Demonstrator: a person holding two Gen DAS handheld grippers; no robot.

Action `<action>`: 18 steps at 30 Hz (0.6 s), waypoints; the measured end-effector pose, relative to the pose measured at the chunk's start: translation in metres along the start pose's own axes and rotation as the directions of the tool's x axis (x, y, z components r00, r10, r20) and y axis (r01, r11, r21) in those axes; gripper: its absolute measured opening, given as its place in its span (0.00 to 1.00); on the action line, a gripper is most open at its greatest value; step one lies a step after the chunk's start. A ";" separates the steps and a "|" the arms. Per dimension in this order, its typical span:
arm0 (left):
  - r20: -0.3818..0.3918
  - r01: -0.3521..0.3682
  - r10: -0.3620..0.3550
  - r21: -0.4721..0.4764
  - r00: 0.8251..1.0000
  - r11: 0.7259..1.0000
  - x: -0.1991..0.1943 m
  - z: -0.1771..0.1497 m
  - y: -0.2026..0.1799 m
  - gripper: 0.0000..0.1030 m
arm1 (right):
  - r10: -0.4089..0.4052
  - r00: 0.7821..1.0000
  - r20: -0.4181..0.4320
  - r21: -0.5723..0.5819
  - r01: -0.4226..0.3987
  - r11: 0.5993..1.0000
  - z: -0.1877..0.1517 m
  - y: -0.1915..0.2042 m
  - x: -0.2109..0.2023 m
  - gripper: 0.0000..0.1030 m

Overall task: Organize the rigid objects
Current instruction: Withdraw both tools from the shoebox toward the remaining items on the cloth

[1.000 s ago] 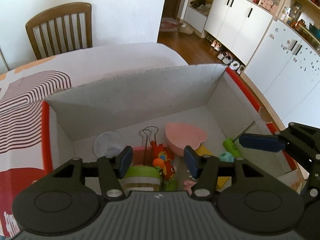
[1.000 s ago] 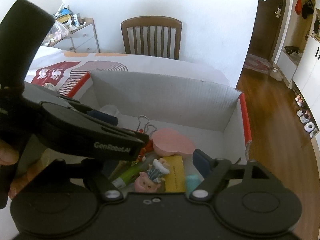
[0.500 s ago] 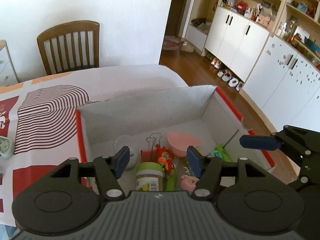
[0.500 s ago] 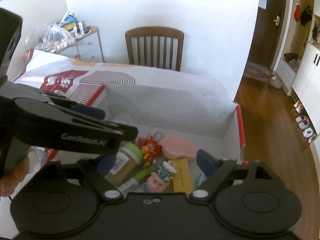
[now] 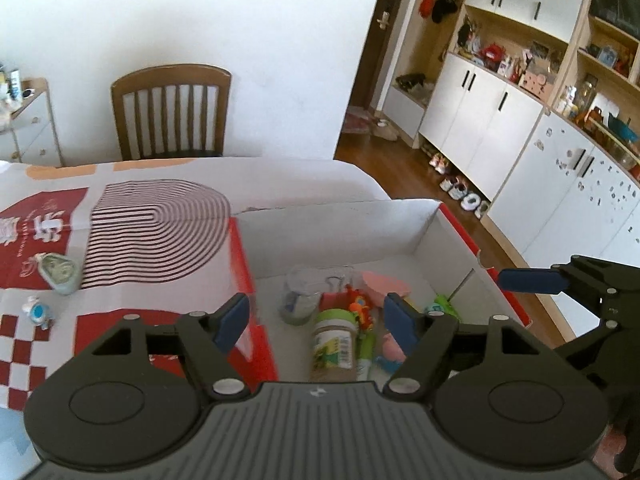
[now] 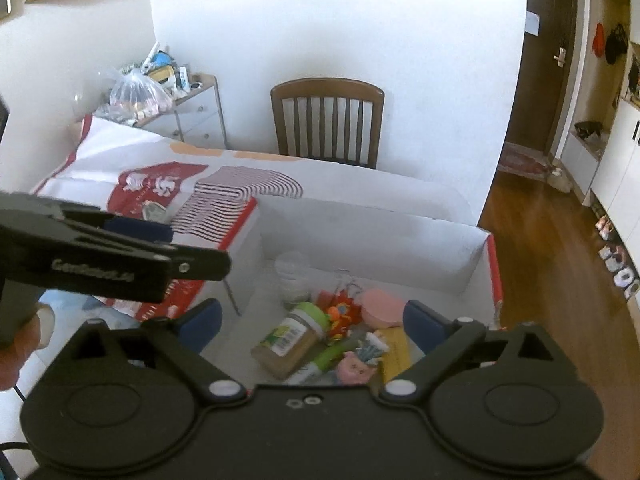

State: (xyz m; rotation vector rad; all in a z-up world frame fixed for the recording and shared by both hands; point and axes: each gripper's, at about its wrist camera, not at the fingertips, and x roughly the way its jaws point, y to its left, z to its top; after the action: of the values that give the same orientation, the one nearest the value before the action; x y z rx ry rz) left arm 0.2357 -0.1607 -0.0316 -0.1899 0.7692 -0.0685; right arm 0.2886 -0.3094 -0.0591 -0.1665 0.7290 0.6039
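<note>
A white cardboard box with red outer sides [image 5: 340,216] [image 6: 372,236] stands on the table. Inside lie a green-lidded jar [image 5: 334,344] [image 6: 290,340], a pink bowl [image 5: 386,282] [image 6: 382,308], a clear cup [image 5: 298,296] [image 6: 292,274], an orange toy [image 5: 358,306] [image 6: 340,316], a pink pig figure [image 6: 356,364] and a yellow card [image 6: 394,350]. My left gripper [image 5: 316,316] is open and empty above the box's near left part. My right gripper [image 6: 312,324] is open and empty above the box.
A pale green pouch [image 5: 60,272] and a small blue-white figure [image 5: 38,312] lie on the red-patterned tablecloth [image 5: 152,220] left of the box. A wooden chair [image 5: 172,112] stands behind the table. White cabinets [image 5: 500,120] line the right wall.
Both grippers have risen and pulled back from the box. The left view has swung left, so the tablecloth and its small items show. The jar now lies in the box.
</note>
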 end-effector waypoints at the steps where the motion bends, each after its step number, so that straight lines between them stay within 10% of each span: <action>1: 0.002 0.000 0.000 -0.007 1.000 1.000 -0.004 -0.002 0.005 0.71 | 0.006 1.000 0.003 0.012 -0.006 1.000 0.001 0.003 -0.001 0.96; 18: 0.054 -0.027 0.031 -0.061 0.998 0.998 -0.072 -0.022 0.110 0.84 | 0.086 0.994 0.073 0.038 -0.089 0.995 0.022 0.094 0.009 1.00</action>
State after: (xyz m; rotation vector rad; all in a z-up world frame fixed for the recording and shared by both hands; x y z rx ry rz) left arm 0.1678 -0.0462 -0.0195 -0.2366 0.7198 -0.0127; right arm 0.2530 -0.2212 -0.0430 -0.0743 0.6815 0.6742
